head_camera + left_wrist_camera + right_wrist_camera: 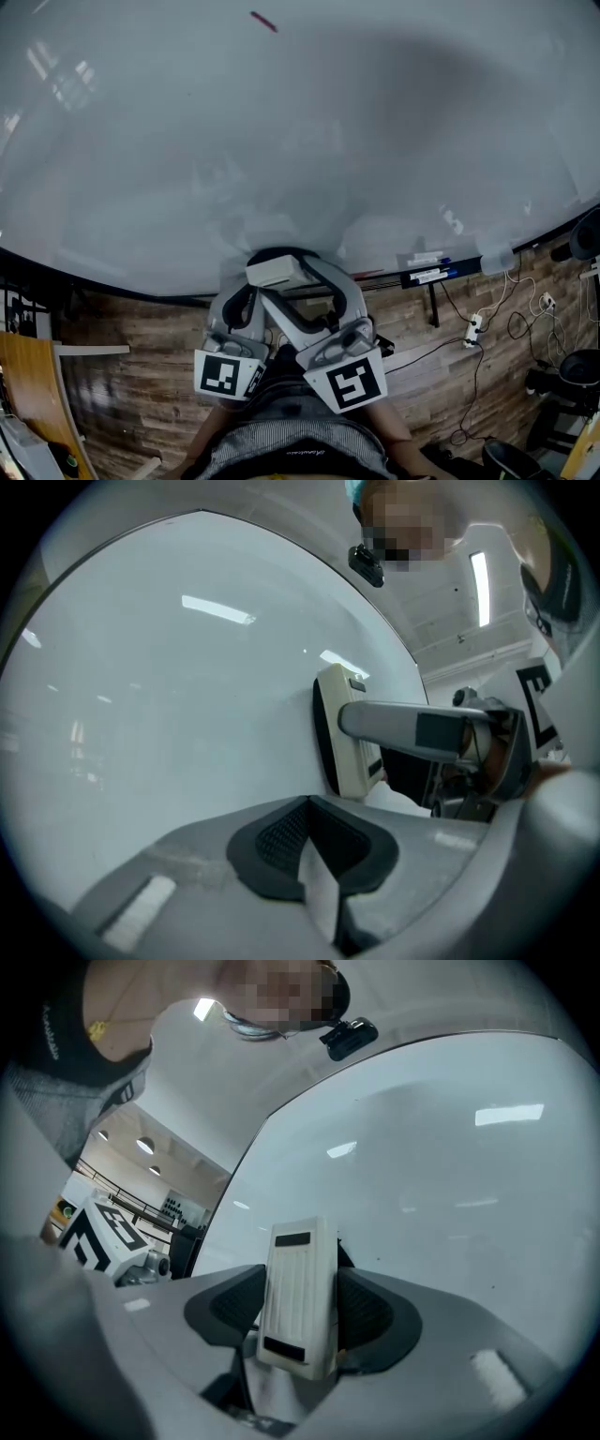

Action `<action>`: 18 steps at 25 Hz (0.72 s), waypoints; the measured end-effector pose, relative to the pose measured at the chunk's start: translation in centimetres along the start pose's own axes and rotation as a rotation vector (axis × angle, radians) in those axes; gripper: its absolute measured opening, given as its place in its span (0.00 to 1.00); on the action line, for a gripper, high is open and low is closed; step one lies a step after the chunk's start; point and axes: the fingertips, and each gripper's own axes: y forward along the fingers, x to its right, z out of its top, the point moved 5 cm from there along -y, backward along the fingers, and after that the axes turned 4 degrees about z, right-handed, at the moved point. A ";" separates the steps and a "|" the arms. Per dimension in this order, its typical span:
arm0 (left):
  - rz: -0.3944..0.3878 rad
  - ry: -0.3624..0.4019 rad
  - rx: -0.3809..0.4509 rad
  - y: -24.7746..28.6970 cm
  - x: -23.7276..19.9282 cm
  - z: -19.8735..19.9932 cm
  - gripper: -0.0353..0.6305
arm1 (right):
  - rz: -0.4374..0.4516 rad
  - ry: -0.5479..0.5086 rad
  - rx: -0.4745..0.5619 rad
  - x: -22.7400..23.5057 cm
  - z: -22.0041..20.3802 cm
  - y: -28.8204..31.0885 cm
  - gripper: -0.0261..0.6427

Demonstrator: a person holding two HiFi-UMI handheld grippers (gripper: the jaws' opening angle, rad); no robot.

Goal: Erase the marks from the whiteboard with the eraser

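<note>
The eraser (298,1279) is a cream plastic block, ribbed along its back, with a dark felt face. It is clamped between the black textured pads of the right gripper (300,1312), whose jaws are closed on its two sides. In the left gripper view the felt face lies against the whiteboard (281,122), low on its glossy white surface. One short red mark (263,21) sits near the board's top edge, well apart from the eraser. The left gripper (314,846) is just beside the right one, its jaws drawn together with nothing between them. Below the board a narrow dark tray (473,265) holds markers (431,274) lying flat – at least one is blue-capped. Underneath is a wood-plank floor (141,375).
</note>
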 end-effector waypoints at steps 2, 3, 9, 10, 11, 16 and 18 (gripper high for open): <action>0.006 0.013 0.017 0.8 1.0 0.2 0.06 | 0.006 0.000 0.006 1.2 0.2 -0.9 0.41; 0.005 0.019 0.023 1.0 1.4 0.3 0.06 | 0.007 0.001 0.009 1.6 0.3 -1.2 0.41; -0.004 0.028 0.012 3.3 5.4 -0.2 0.06 | 0.007 -0.002 0.008 5.0 -0.2 -4.4 0.41; -0.004 0.035 0.013 3.7 6.0 -0.2 0.06 | 0.005 -0.001 0.009 5.6 -0.4 -5.0 0.41; -0.005 0.040 0.015 4.0 6.6 -0.2 0.06 | 0.004 -0.001 0.011 6.1 -0.5 -5.5 0.41; -0.011 0.038 0.018 5.9 9.5 -0.2 0.06 | 0.000 -0.002 0.008 8.6 -1.0 -7.7 0.41; -0.015 0.042 0.016 6.5 10.7 -0.1 0.06 | -0.001 -0.001 0.002 9.4 -1.2 -8.6 0.41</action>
